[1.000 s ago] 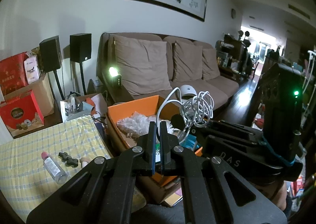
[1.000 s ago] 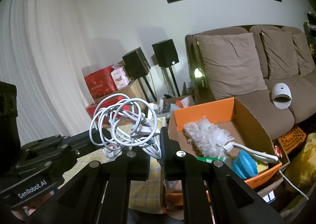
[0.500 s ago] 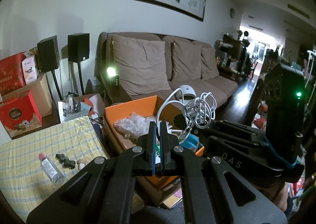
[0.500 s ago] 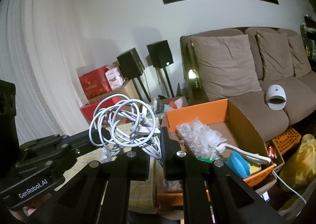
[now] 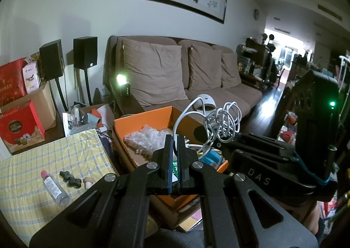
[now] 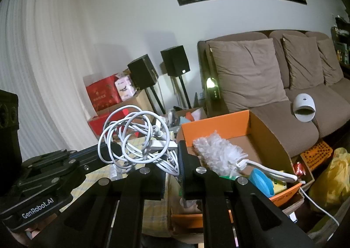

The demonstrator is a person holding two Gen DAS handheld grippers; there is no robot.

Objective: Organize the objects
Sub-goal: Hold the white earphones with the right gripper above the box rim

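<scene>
A tangled bundle of white cables (image 6: 135,136) hangs between both grippers, above the near side of an orange cardboard box (image 6: 218,121). My right gripper (image 6: 170,156) is shut on the bundle. My left gripper (image 5: 174,140) is shut on a white strand of the same cable (image 5: 221,125), which loops over the right gripper's body (image 5: 258,160). In the box (image 5: 144,121) lie a white fluffy duster (image 6: 218,154) and a blue round thing (image 6: 261,182).
A table with a yellow checked cloth (image 5: 54,160) holds a small clear bottle (image 5: 53,189), black pieces (image 5: 70,179) and a small cork-like piece (image 5: 88,182). A brown sofa (image 5: 175,77) stands behind the box. Speakers (image 5: 85,52) and red boxes (image 5: 19,125) stand at the left.
Both grippers have drifted a little with the cable bundle held between them; the box and table have shifted slightly in view. The grips are unchanged.
</scene>
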